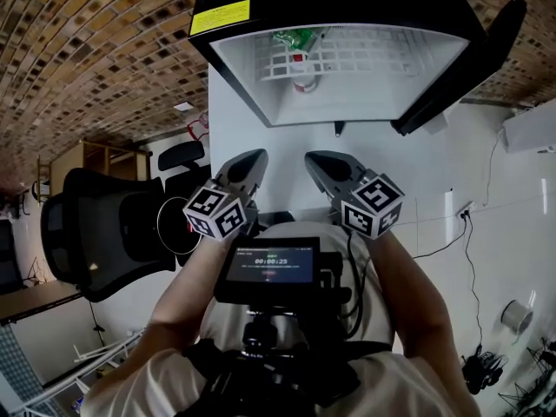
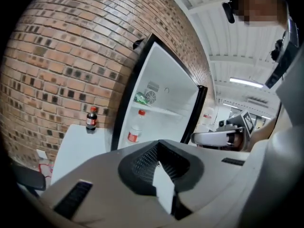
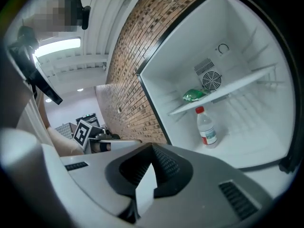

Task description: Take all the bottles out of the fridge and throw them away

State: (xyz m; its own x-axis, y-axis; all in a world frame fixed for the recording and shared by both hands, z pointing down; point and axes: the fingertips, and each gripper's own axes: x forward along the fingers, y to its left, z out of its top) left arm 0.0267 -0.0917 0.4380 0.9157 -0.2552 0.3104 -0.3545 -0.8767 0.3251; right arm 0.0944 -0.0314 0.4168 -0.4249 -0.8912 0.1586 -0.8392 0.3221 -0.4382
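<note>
Right now left tongs (image 1: 252, 165) & right tongs (image 1: 323, 165) both pinched together, empty, short of open fridge (image 3: 247, 42); clear red-cap bottle (image 3: 206, 127) stands inside under shelf (image 3: 228, 90) w/ green bag (image 3: 194, 95); cola bottle (image 2: 91, 118) on counter (image 2: 76, 148) beside fridge.

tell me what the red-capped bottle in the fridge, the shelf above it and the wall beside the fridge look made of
Red-capped bottle: likely clear thin plastic, glossy; the white behind shows through it.
Shelf: probably white-coated wire; the head view shows an open grid.
Wall: matte brick, brown and tan with pale mortar lines, though it could be a facing.
</note>
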